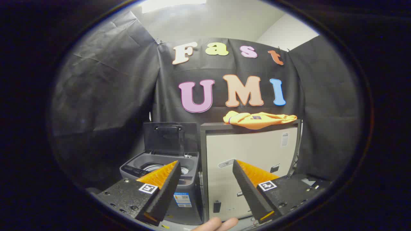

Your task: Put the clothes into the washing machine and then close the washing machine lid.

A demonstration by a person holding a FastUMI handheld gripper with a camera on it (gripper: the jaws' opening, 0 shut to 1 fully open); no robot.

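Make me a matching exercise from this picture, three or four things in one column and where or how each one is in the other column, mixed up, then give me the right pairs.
Things
1. orange garment
2. washing machine lid
3. gripper fingers
4. cabinet

Places or states
A. spread apart, holding nothing
B. raised, standing open
C. lying on top of the cabinet
D. beside the washing machine, beyond the fingers

Pairs: 1-C, 2-B, 3-A, 4-D

1. The gripper (205,163) is held level, with its jaws spread wide apart
2. Nothing is gripped between the two fingers (167,179)
3. A person's fingertips (218,223) are seen just below the gap, beneath the jaws
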